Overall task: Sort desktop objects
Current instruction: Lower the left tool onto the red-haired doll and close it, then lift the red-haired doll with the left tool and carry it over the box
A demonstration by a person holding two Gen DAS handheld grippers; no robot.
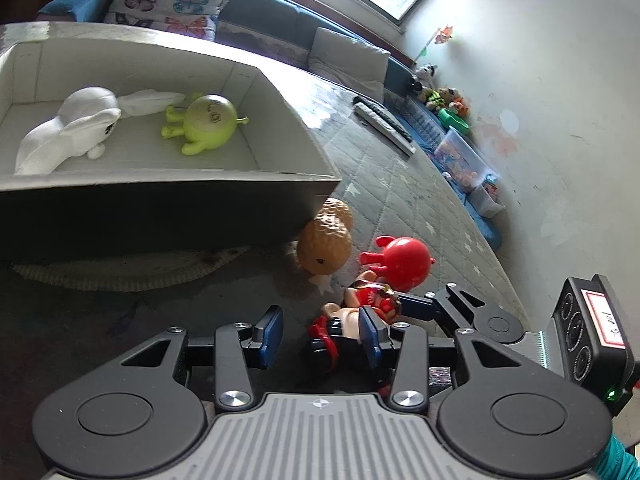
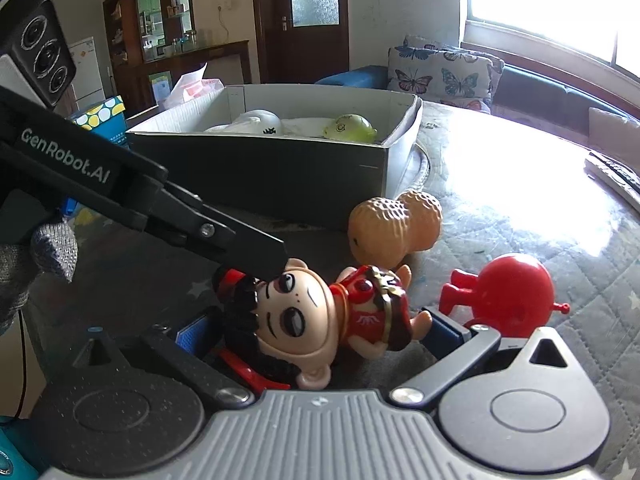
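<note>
A cartoon doll figurine [image 2: 320, 320] in a red outfit lies on its back on the quilted tabletop [image 2: 540, 208], head toward the right wrist camera. The right hand-held gripper [image 2: 320, 334] straddles it, 1 blue pad [image 2: 192, 336] by the black hair and the other beside the doll's arm; whether the pads press on the doll is hard to judge, so I cannot tell if it is clamped. The left hand-held gripper [image 1: 320, 332] reaches in from the side, its jaws standing apart, with 1 blue pad [image 1: 370, 330] against the doll's head and the other pad clear of it.

Just beyond the doll rest a peanut-shaped toy [image 2: 394, 224] and a round red toy with stubby limbs [image 2: 508, 294], the 2 near each other but apart. Behind the peanut stands an open cardboard box [image 1: 280, 92], the peanut close to its corner. Inside lie a white plush animal [image 1: 72, 128] and a green round toy [image 1: 208, 122], side by side. 2 remote controls [image 1: 384, 124] sit farther along the tabletop.
</note>
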